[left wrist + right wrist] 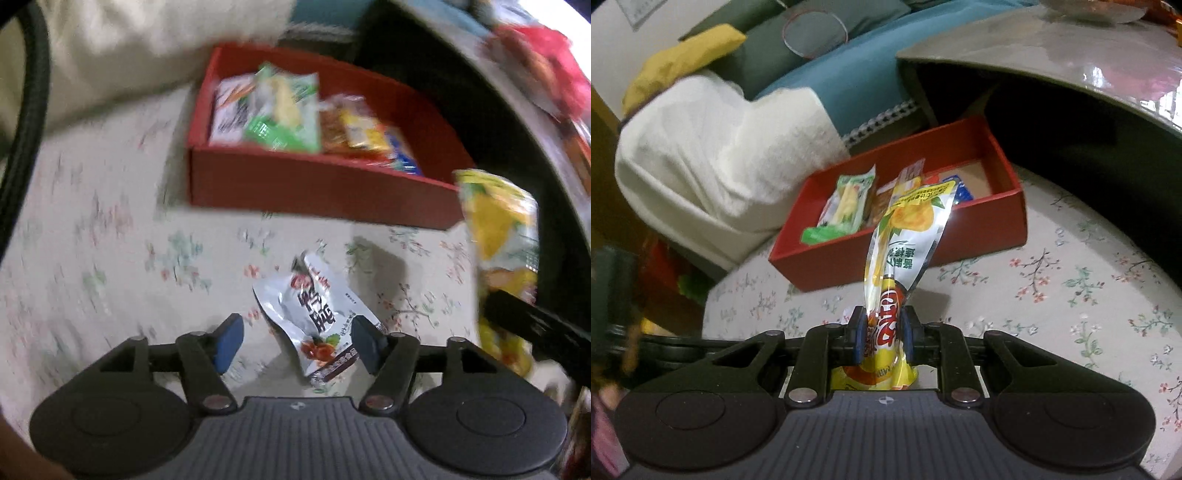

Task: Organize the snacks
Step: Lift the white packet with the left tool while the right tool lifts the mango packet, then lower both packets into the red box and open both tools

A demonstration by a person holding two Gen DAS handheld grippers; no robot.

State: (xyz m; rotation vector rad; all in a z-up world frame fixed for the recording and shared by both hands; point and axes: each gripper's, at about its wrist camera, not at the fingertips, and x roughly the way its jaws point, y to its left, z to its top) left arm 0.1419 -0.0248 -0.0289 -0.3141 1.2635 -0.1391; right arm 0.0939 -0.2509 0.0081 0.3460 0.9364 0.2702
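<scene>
Floral cloth (1071,295), right gripper (884,334) pinching yellow packet (908,229)

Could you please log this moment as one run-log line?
left gripper: open over silver packet | right gripper: holds yellow packet | box: part-filled

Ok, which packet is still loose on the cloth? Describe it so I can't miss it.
Start at the red box on the flowered cloth. In front of it, alone, lies a silver packet with a red picture, between the left gripper's open fingers. Every other packet is boxed or clamped.

A white blanket (701,155) lies beside the floral cloth (1071,295), near a yellow cushion (683,62).
</scene>
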